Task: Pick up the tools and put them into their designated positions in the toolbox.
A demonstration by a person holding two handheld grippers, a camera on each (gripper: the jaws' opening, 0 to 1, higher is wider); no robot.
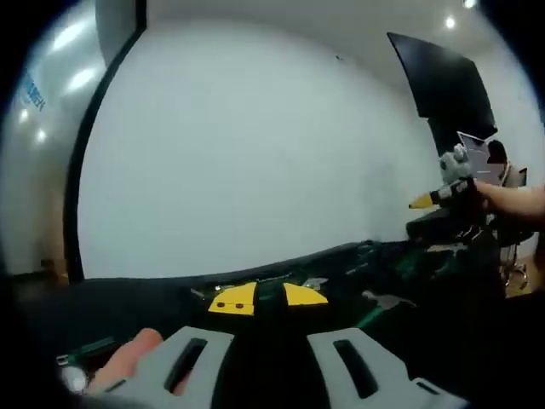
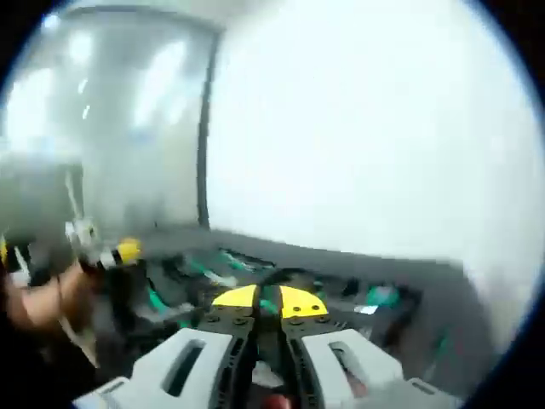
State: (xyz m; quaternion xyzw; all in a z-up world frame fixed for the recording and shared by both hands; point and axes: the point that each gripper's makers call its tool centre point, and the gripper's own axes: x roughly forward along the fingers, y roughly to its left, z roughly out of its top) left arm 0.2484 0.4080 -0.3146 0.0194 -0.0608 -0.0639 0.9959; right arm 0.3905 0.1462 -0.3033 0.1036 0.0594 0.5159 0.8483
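no text can be read; blue lettering on the glass wall (image 1: 32,94) is too blurred.

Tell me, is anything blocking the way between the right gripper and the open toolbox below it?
Nothing visible does. The right gripper holds a yellow-tipped tool directly over the toolbox, with open space between them, though the picture is blurred.

You've got a big white wall (image 1: 255,153) straight ahead in the left gripper view, w/ a dark vertical frame strip (image 1: 85,162) at its left edge. Upper right there's a black screen (image 1: 443,81), and ceiling spot lights (image 1: 450,22) above it. In the right gripper view, same white wall (image 2: 366,128), plus a blurred glass partition (image 2: 119,119) to the left.
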